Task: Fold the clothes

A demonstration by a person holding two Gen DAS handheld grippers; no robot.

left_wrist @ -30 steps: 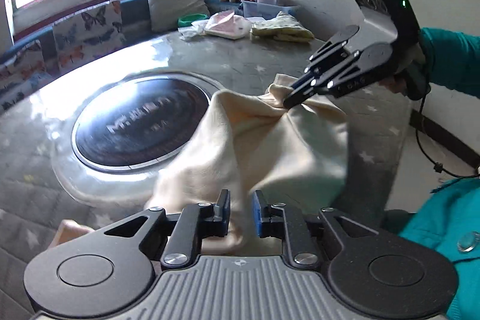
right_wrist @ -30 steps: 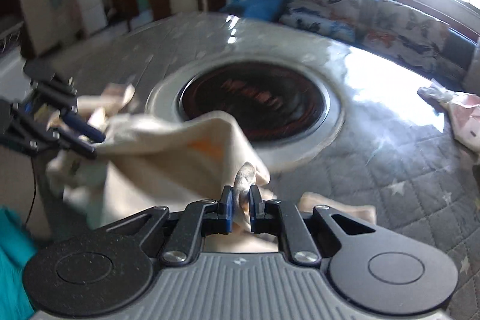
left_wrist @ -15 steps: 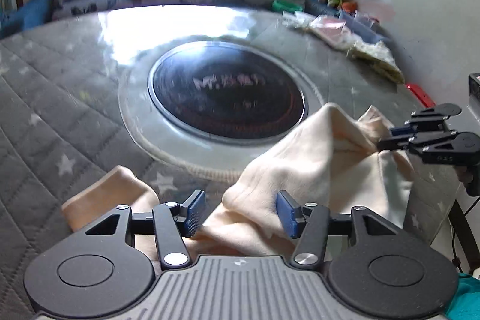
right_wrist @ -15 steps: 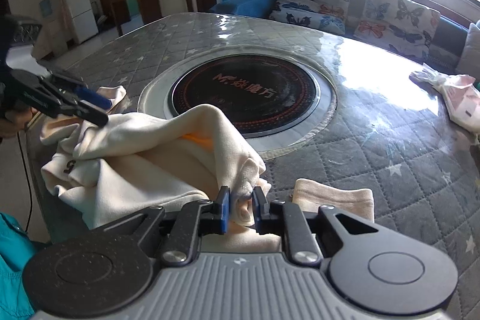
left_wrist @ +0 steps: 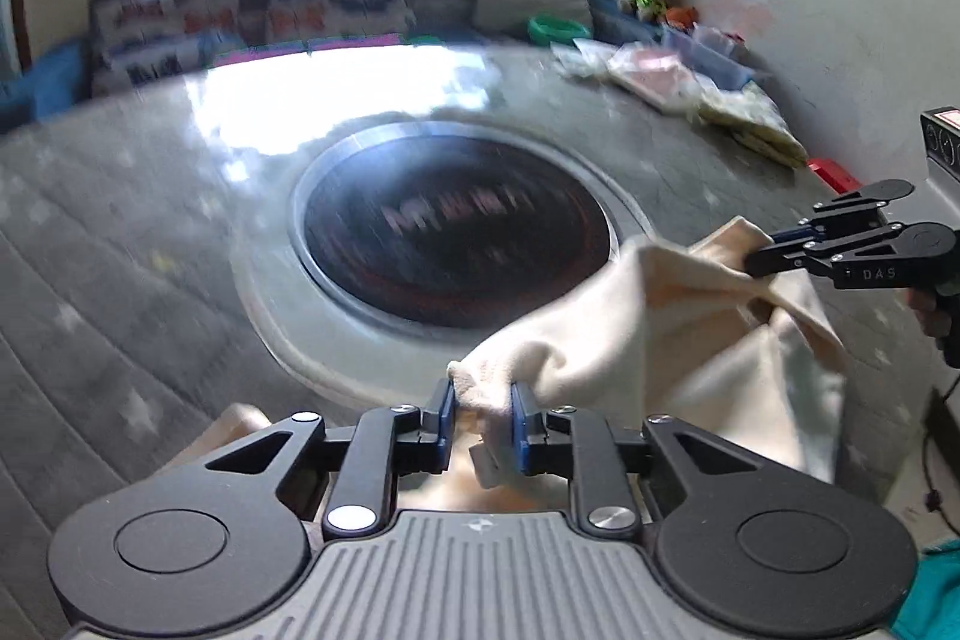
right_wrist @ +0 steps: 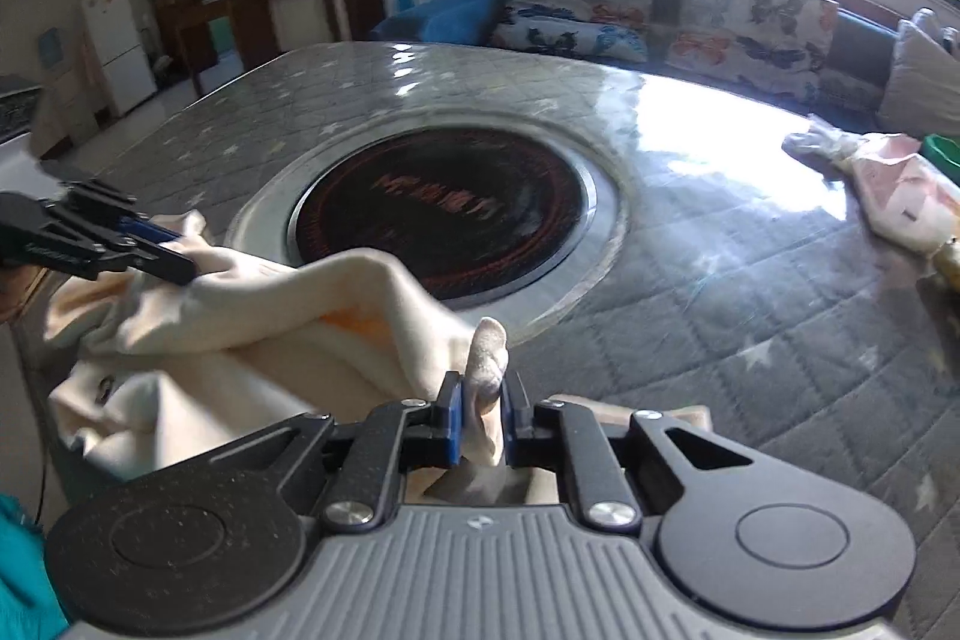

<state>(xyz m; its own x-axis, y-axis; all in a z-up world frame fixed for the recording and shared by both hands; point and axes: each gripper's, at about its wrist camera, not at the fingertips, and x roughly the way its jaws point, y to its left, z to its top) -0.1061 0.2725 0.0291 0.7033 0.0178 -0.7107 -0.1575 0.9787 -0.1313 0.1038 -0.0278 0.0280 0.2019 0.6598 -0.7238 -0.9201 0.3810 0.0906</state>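
Quilted grey table [right_wrist: 750, 316], star-patterned, with one round dark glass insert [right_wrist: 444, 214]. One soft cream garment [left_wrist: 660, 340] hangs bunched between my two grippers: left gripper [left_wrist: 480, 415] closing on a fold, right gripper [right_wrist: 480, 415] pinching another edge.

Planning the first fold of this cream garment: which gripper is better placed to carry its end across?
Probably the right gripper: it pinches a narrow, firm bunch of the cream garment. The left gripper is closing on a thicker wad, its grip less settled, so it better anchors.
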